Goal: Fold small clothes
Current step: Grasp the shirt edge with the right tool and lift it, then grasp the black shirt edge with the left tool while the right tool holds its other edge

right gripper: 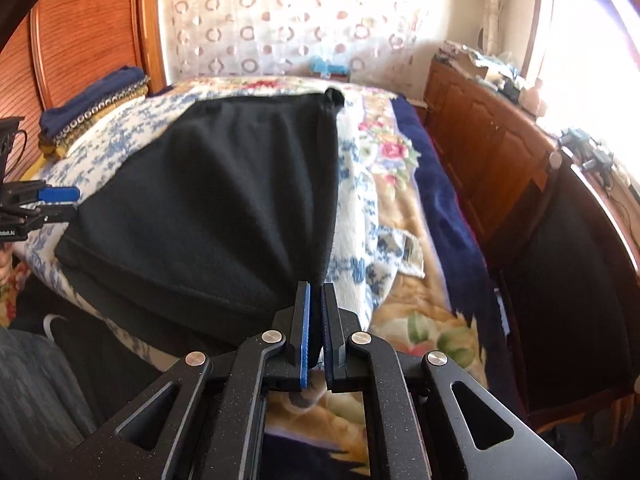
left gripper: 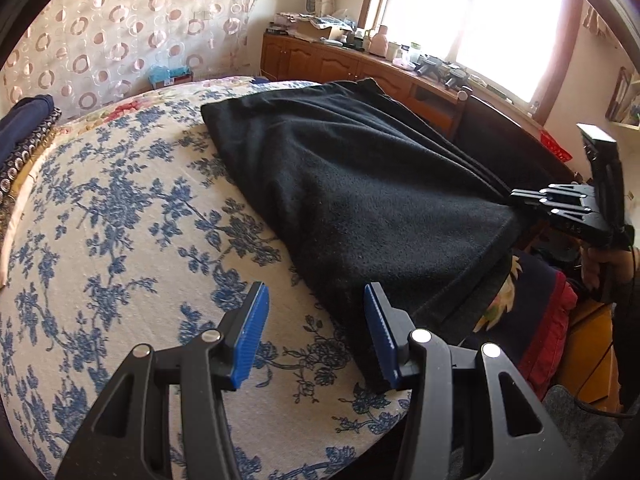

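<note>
1. Nearest to you, your left tongs (left gripper: 316,332) were wide apart and held nothing. Their right pad lay just beside the near edge of the black garment (left gripper: 360,184), while the left pad hung over the bed sheet (left gripper: 120,208) with blue flowers.
2. Your right tongs (right gripper: 316,320) were pressed together on the near right corner of the black garment (right gripper: 224,200) and lifted it a little, so the cloth made stretched folds toward this corner.
3. The garment lay on the bed, spread rather flat. I judged that one fold, or perhaps none, was made; the cloth was too dark to count layers. The other folds and the putting away were left.
4. Farther, near the headboard, a pile of clothes (right gripper: 92,108) already lay. I judged these were finished pieces.
</note>
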`<state>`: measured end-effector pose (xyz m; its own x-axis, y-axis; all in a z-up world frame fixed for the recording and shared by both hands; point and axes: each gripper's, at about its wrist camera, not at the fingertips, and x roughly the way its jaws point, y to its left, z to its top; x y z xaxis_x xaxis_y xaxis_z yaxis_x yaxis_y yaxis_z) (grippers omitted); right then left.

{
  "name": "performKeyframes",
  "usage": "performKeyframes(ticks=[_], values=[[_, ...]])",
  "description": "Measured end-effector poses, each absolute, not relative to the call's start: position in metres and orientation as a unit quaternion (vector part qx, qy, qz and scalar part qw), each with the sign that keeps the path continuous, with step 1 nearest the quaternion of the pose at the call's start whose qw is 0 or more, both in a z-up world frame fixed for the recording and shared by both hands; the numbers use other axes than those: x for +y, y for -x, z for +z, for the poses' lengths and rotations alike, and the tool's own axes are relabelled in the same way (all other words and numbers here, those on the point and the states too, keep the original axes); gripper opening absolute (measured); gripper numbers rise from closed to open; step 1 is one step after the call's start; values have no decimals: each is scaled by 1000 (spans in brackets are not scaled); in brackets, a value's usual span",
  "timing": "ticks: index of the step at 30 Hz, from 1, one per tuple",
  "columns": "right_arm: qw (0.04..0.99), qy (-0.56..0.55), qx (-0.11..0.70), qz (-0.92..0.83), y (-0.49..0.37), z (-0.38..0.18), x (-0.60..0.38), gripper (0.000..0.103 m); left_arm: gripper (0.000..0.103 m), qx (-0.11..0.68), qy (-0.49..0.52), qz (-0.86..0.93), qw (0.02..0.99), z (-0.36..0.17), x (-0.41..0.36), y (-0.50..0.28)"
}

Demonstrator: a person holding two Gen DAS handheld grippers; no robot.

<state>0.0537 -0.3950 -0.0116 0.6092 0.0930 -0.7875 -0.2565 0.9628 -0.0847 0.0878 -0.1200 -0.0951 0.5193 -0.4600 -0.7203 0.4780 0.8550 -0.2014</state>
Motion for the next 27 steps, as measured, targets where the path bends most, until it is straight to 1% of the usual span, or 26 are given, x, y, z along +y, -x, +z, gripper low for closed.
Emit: performKeyframes(ticks=[4,5,6,8,9,14,16,17,18,20,27], values=[[888,83,440,104,-56,-22,-400,3,48,422,-4,-286,860,-103,-124,-87],[889,76,438,107,-56,-22,-401,3,39,426,-2,-295,856,-106,-125,-86],[891,72,436,106,-56,-22,-401,3,24,425,-2,-300,854,-106,-126,-85],[894,67,430,108,-57,-21,-401,3,7,429,-2,-311,848,-105,-127,-82],[895,64,428,109,-57,-20,-400,3,4,425,-8,-312,850,-101,-127,-79],[900,57,417,111,-60,-15,-399,4,4,409,-27,-317,855,-78,-127,-61],[903,57,411,108,-59,-14,-399,8,4,411,-32,-312,856,-78,-128,-60],[904,54,410,107,-60,-14,-399,20,4,413,-32,-311,855,-79,-128,-61],[905,45,409,111,-61,-14,-401,37,4,416,-33,-309,855,-81,-129,-62],[904,35,411,115,-62,-17,-400,53,4,423,-33,-304,853,-86,-130,-64],[887,37,442,127,-66,-39,-393,54,6,437,-30,-298,848,-95,-127,-67]])
